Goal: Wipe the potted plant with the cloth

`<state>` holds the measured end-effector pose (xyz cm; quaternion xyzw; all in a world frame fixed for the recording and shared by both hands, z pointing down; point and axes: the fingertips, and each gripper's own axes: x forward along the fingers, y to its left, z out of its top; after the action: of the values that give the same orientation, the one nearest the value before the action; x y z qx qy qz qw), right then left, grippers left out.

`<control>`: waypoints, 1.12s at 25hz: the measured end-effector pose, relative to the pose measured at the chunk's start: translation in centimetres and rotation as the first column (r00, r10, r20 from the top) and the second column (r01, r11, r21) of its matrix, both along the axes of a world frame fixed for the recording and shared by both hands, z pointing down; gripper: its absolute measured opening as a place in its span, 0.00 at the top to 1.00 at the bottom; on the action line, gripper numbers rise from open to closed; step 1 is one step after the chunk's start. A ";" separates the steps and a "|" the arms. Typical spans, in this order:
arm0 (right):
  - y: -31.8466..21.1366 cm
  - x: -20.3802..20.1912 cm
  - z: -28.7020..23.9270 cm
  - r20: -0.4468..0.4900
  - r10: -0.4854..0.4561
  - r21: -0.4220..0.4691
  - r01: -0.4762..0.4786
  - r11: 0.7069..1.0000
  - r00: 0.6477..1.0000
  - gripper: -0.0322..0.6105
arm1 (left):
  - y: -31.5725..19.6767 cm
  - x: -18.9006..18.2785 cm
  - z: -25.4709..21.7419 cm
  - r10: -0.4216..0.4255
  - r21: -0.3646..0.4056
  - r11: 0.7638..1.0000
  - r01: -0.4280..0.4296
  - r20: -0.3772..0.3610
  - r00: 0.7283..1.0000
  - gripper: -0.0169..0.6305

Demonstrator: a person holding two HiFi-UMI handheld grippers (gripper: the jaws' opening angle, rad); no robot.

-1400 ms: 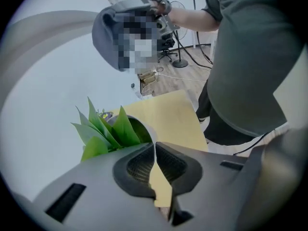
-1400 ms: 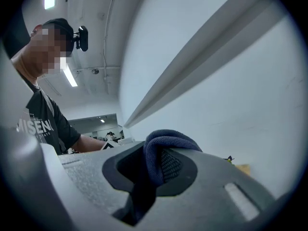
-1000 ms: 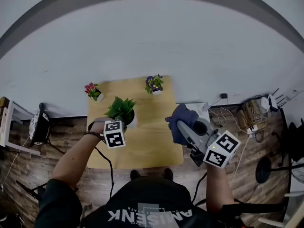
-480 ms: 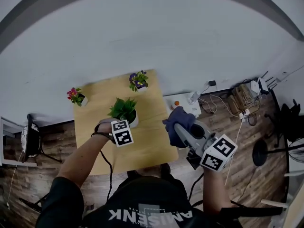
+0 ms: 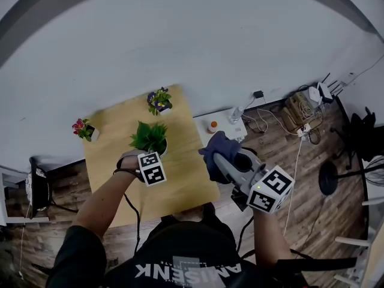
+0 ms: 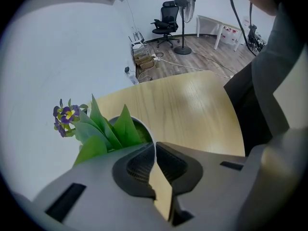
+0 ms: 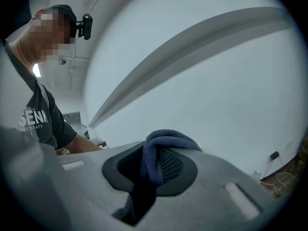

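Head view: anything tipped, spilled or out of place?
Nothing stands out: green plant, pink plant and purple plant all upright, no spill on the table; left gripper grips the green plant's pot, right gripper holds the cloth.

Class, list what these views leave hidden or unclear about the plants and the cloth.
Green potted plant: pot base unseen, under leaves in the head view, behind the jaws of the left gripper in its own view; standing or lifted, unclear.
Cloth: shape unknown, bunched in the head view, mostly behind the jaws of the right gripper in its own view.
Pink-flowered plant: too small in the head view.
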<state>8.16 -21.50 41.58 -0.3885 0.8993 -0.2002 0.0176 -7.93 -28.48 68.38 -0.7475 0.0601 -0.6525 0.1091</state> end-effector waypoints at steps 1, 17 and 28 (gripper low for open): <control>0.1 0.1 0.0 0.000 -0.002 -0.001 0.002 1.000 1.000 0.87 | 0.0 0.2 0.1 0.006 0.006 1.000 -0.006 0.004 1.000 0.95; 1.5 0.3 -0.8 0.019 -0.058 0.023 0.058 0.998 0.998 0.87 | 1.3 1.3 -4.7 -0.155 0.015 0.987 0.162 -0.210 0.965 0.86; 1.4 -1.2 -5.1 -0.040 -0.143 0.129 0.147 0.981 0.989 0.87 | 3.1 1.5 -17.5 -0.381 -0.102 0.894 0.436 -0.686 0.620 0.86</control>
<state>6.97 -20.13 36.49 -0.3228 0.9366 -0.1355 0.0148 -6.47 -25.39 50.91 -0.8972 0.2888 -0.3312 -0.0447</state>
